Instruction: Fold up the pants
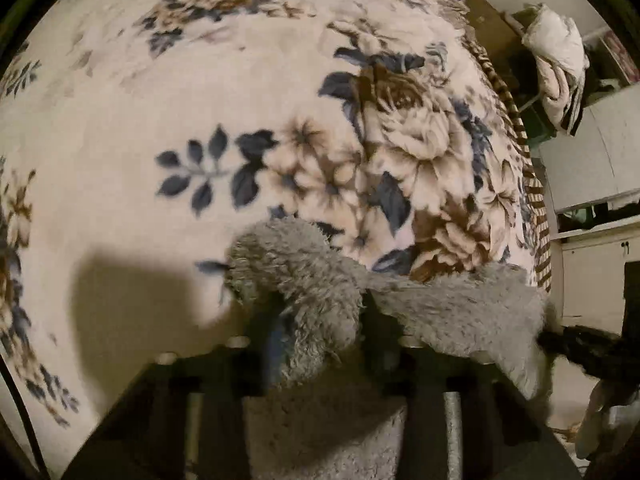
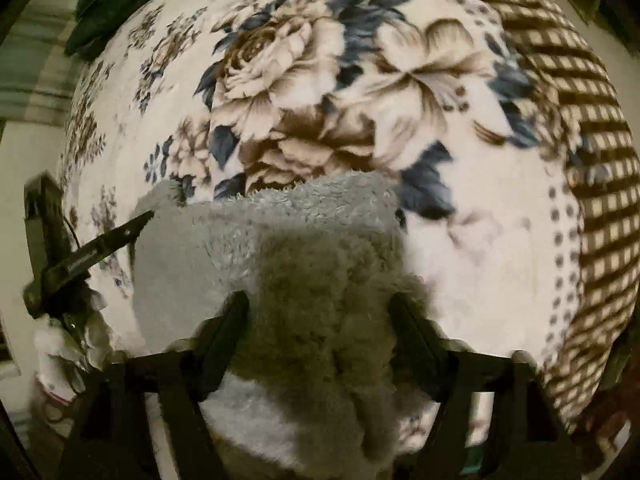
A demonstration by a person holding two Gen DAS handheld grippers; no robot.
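Observation:
The pants are grey and fluffy and lie bunched over a floral blanket. In the left wrist view a thick fold of them fills the gap of my left gripper, which is shut on it, and more cloth drapes over the right-hand finger. In the right wrist view the pants hang as a wide flap, and a gathered wad sits pinched in my right gripper. One dark finger of the left gripper shows at the flap's left edge.
The cream blanket with blue and brown flowers covers the bed, and its brown checked border runs along the right edge. White cabinets and a hanging bundle of pale cloth stand beyond the bed. A dark green item lies at the far corner.

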